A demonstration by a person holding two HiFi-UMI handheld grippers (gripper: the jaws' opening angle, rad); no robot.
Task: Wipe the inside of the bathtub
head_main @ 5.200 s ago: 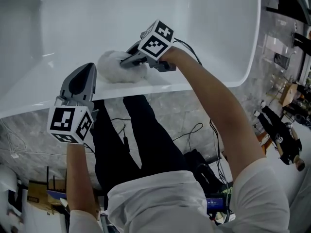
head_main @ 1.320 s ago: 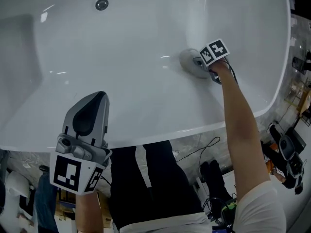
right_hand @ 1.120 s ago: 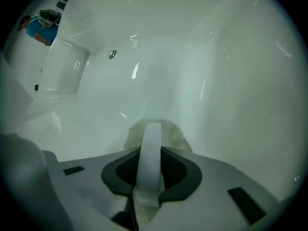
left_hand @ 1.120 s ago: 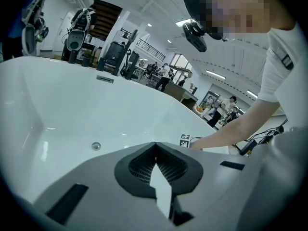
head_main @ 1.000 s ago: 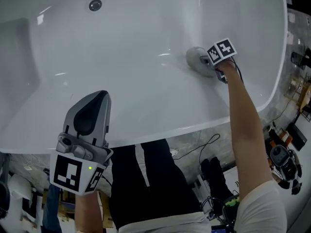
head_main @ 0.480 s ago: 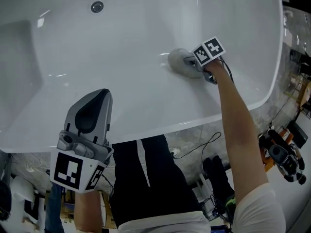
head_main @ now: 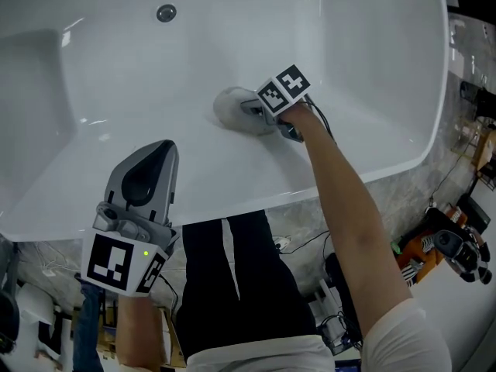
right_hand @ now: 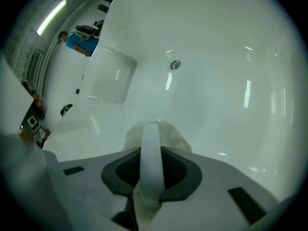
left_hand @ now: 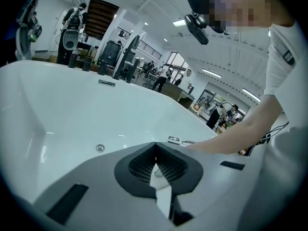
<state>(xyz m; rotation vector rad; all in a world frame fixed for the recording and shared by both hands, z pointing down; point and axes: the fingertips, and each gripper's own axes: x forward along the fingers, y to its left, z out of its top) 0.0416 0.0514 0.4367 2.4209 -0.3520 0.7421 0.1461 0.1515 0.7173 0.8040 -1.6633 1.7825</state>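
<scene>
The right gripper [head_main: 249,111] has slid leftward over the bathtub [head_main: 364,45] floor, dragging the fluffy white pad [head_main: 231,107] closer to the drain [head_main: 166,12], its jaws clamped on the pad's strap [right_hand: 150,153]. The left gripper [head_main: 155,152] hovers over the near rim, jaws together on nothing

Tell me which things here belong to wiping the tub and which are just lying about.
In use:
bathtub
fluffy pad, pressed to the tub's inside
right hand-held gripper, shut on the pad

Lying about:
cables on the floor
black-and-orange device
left hand-held gripper, shut and empty
</scene>
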